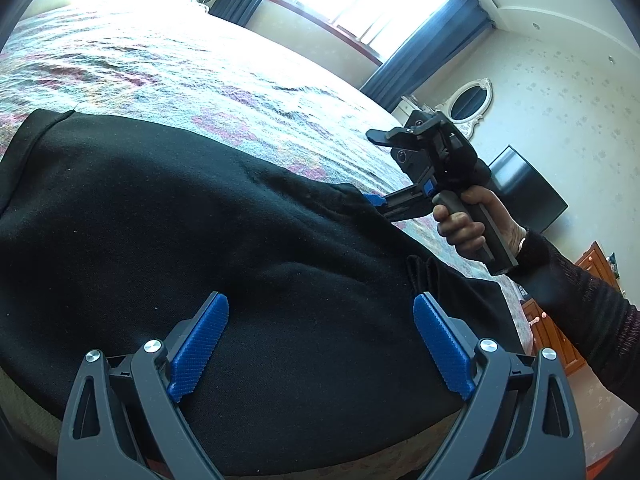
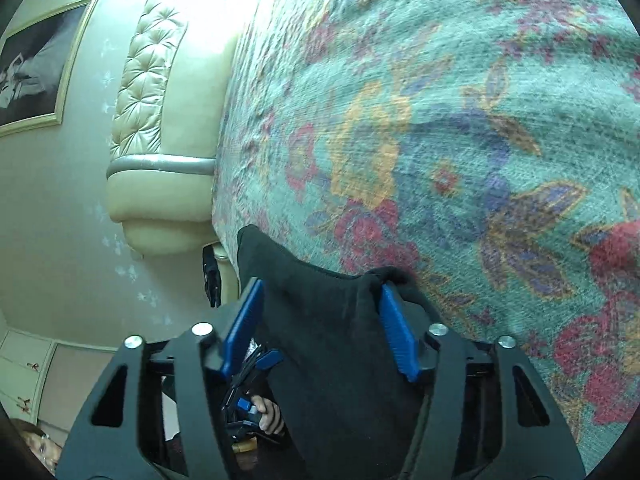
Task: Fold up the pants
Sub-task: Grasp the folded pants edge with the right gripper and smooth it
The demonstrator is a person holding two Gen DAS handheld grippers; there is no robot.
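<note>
Black pants (image 1: 180,220) lie spread over the near side of the bed, reaching its front edge. My left gripper (image 1: 320,340) hovers just above them, its blue pads (image 1: 200,344) wide apart and open with nothing pinched. At the right edge of the pants, a hand (image 1: 460,228) holds my right gripper (image 1: 378,204), whose jaws have taken a raised fold of the cloth. In the right wrist view the pants (image 2: 320,340) fill the gap of my right gripper (image 2: 320,320). The cloth bunches against both pads (image 2: 396,332) and drapes over the right one.
A floral bedspread (image 2: 440,120) covers the bed beyond the pants. A cream tufted headboard (image 2: 152,80) stands at the far end. A window with blue curtains (image 1: 432,40), an oval mirror (image 1: 470,100), a black screen (image 1: 524,188) and wooden drawers (image 1: 560,320) line the walls.
</note>
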